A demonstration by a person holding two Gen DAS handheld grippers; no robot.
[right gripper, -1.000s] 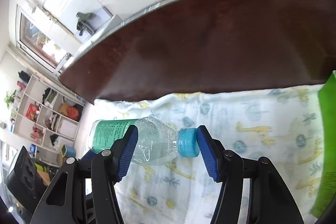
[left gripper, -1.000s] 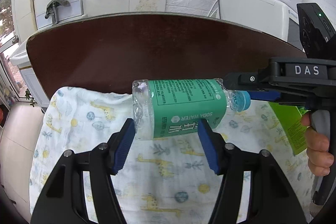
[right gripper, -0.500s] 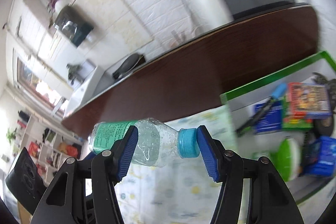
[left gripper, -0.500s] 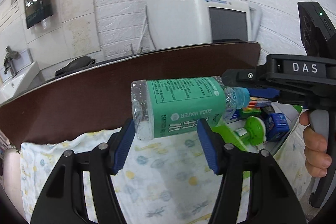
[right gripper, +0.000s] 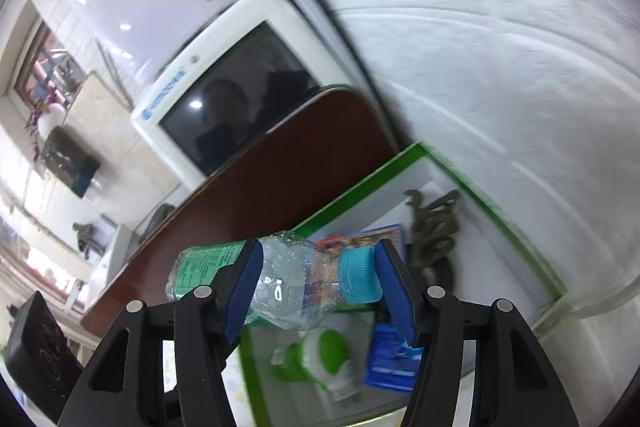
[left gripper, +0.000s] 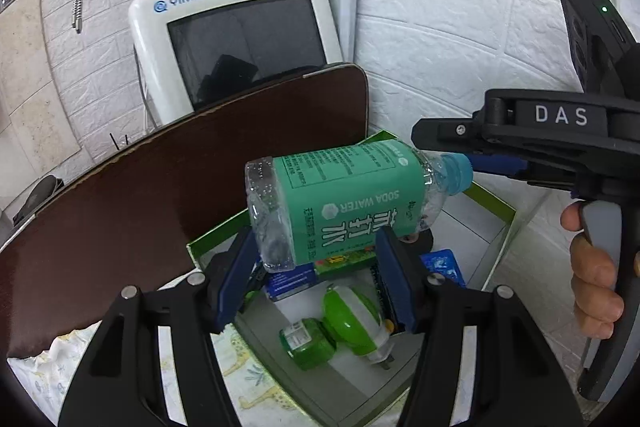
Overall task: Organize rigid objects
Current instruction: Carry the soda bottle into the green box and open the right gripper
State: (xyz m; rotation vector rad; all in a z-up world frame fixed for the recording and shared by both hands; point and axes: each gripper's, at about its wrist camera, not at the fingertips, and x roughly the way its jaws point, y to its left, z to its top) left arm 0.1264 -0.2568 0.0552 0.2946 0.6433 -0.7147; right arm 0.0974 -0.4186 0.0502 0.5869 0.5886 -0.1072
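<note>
Bottle (left gripper: pixel 344 203) has travelled: a second ago it hung over the giraffe-print cloth (left gripper: pixel 244 367) with only bare brown table behind it, now it sits in the air directly above the green-rimmed box (left gripper: pixel 494 223), so the carry leg looks basically done. It is held horizontal by both tools. Left gripper (left gripper: pixel 316 275) pinches the labelled body from below, blue pads (left gripper: pixel 394 279) tight against the green sleeve. Right gripper (right gripper: pixel 318 291) clamps the neck end, one pad on the clear shoulder, the other on the blue cap (right gripper: pixel 358 281). Grip looks the same as before, no slip visible. Bottle is not touching the box or anything in it. Inside the box, below the bottle: a green-and-white round gadget (left gripper: pixel 354 315), a small green bottle (left gripper: pixel 306 343) just beside it, a blue packet (left gripper: pixel 442 265) toward the box's right wall, and flat printed packs under the bottle, partly hidden. Right wrist view is motion-blurred, so the move probably isn't finished. My read: what remains is lowering into the free white floor at the box's far side, then releasing. Risk is landing on the round gadget, since the bottle spans much of the box width.
</note>
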